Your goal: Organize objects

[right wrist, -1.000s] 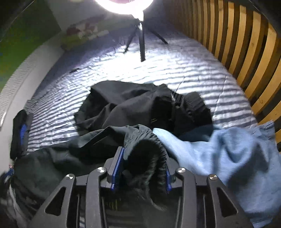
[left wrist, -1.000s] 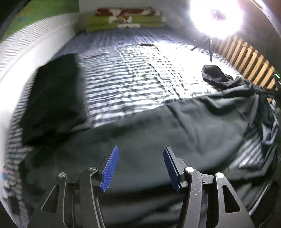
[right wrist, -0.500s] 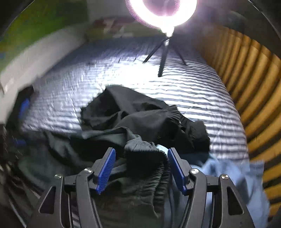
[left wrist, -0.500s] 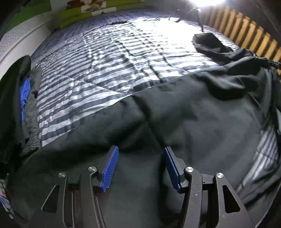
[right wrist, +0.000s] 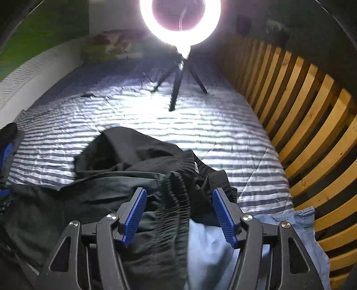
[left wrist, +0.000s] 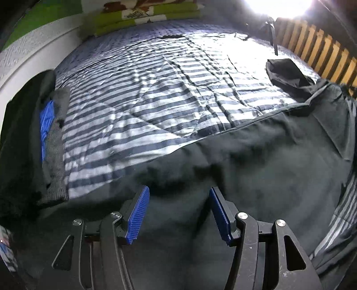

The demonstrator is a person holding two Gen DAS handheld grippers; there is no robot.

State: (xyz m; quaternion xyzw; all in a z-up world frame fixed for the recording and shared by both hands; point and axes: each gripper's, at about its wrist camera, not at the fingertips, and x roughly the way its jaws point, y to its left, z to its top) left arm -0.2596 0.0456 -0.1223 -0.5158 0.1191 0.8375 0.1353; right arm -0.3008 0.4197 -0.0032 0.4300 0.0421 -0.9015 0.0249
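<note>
A large dark garment lies spread over the near part of the striped bed cover. My left gripper hovers open just above it, nothing between its blue pads. In the right wrist view, the garment's elastic waistband stands bunched between the fingers of my right gripper, which is open with its pads clear of the cloth. A crumpled black garment lies just beyond. A light blue denim piece sits under the right finger.
A stack of folded clothes, black, blue and grey, lies at the bed's left edge by the white wall. A ring light on a tripod stands on the bed. Wooden slats border the right. Green pillows lie at the far end.
My right gripper has opened off the waistband, which now rests loose between its fingers. My left gripper has sunk closer to the dark garment and stayed open.
</note>
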